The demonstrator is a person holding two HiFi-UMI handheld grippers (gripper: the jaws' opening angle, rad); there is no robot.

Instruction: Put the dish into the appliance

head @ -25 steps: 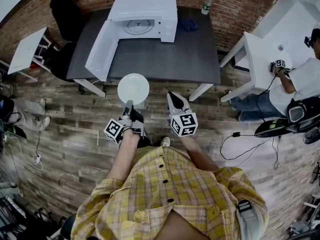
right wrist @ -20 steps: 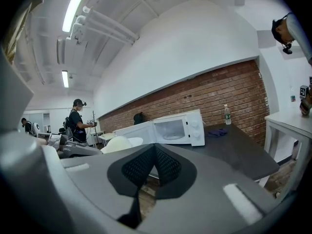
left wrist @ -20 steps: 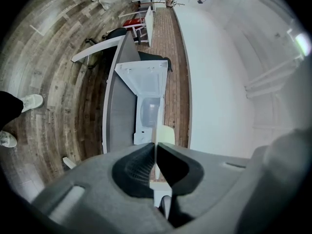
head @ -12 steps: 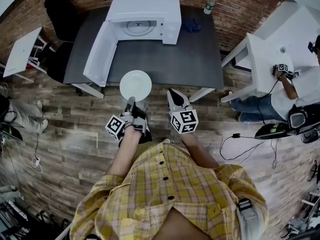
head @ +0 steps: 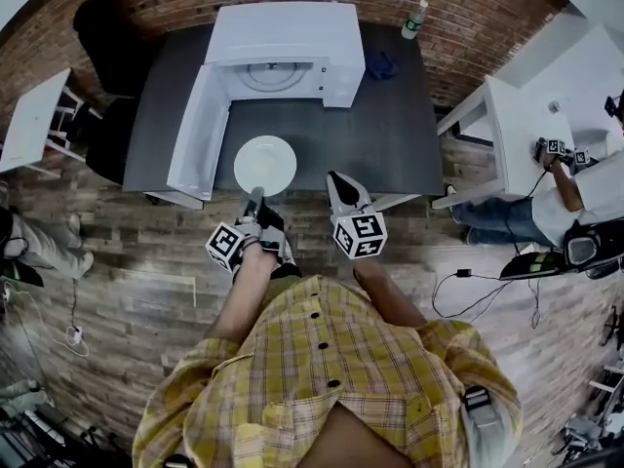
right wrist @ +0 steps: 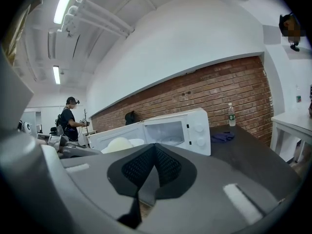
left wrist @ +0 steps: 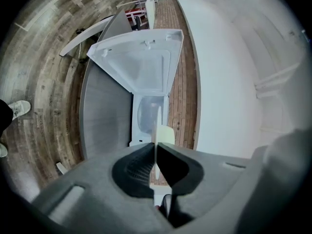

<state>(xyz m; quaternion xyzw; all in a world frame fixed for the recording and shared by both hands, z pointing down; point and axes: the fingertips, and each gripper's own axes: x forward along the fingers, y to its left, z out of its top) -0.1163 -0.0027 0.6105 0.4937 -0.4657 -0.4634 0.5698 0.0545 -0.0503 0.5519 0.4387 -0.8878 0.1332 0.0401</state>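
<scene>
The left tool (head: 254, 199) is clamped on the near rim of the white plate (head: 265, 165). The plate is held flat over the front edge of the dark desk (head: 341, 130), before the open microwave (head: 283, 35). The right tool (head: 340, 185) is held alongside, jaws together, with nothing between them.
</scene>
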